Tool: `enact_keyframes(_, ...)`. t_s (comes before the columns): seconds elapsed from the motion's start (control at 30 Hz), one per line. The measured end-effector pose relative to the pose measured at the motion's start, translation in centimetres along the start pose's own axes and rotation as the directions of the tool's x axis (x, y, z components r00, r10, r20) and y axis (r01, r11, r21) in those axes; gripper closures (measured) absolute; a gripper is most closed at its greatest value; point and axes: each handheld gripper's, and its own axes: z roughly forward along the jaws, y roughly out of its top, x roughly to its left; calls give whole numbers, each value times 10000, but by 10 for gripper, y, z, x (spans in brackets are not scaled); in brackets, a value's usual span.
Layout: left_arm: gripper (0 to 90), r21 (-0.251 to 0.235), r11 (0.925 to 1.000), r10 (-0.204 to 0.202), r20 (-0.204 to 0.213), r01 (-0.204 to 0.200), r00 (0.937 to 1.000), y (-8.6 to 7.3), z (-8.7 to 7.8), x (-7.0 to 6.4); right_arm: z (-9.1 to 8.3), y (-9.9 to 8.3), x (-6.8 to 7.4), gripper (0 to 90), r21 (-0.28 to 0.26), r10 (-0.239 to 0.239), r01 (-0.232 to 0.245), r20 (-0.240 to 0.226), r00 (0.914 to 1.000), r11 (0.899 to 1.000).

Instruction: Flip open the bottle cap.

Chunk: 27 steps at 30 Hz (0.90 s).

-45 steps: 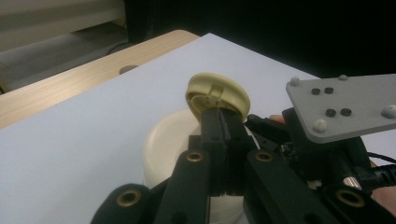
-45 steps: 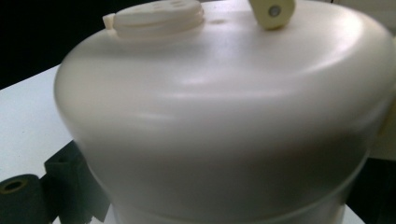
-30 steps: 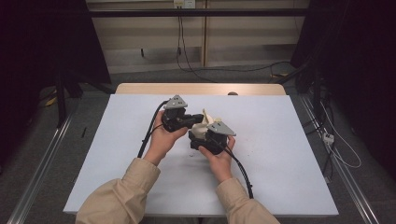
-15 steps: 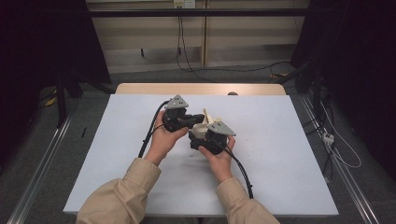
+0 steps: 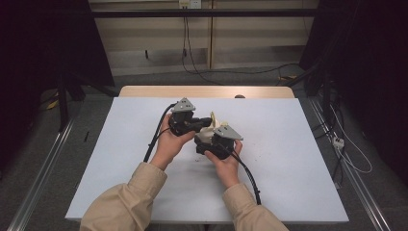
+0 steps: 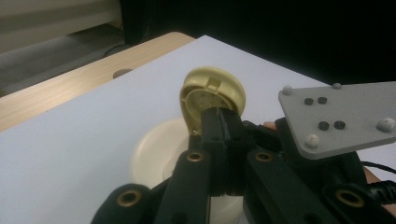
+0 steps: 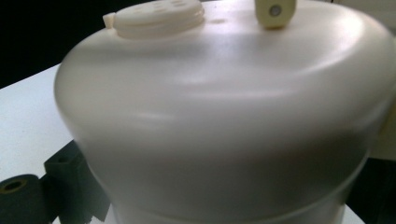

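Note:
A cream plastic container [image 7: 224, 116] sits between the two grippers at the middle of the table, and its rounded body [image 6: 154, 154] shows below the left jaws. Its yellowish flip cap [image 6: 219, 88] stands upright, and my left gripper [image 6: 219, 116] is shut on the cap's lower edge. On the container's top are a perforated opening [image 7: 159, 16] and the cap's hinge [image 7: 275, 11]. My right gripper [image 5: 206, 140] is shut on the container's body from the near side, with one black finger [image 7: 60, 186] showing at the lower left. The grippers almost touch.
The white table top [image 5: 288, 159] has free room on every side of the hands. A wooden strip [image 5: 144, 91] runs along its far edge. Black cables [image 5: 156, 137] trail from both grippers toward the person. Metal rails and floor cables lie beside the table.

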Motion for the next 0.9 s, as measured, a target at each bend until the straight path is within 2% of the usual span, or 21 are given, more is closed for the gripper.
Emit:
enact_keyframes(0.27, 899, 39, 9999, 98, 5, -98, 10000, 1, 1, -1, 0, 0, 0, 46, -1, -11, 11, 7, 10000, 10000)
enact_keyframes(0.9, 899, 8, 10000, -9, 37, 9, 10000, 0, 2, -1, 0, 0, 0, 46, 16, -12, 12, 9, 10000, 10000)
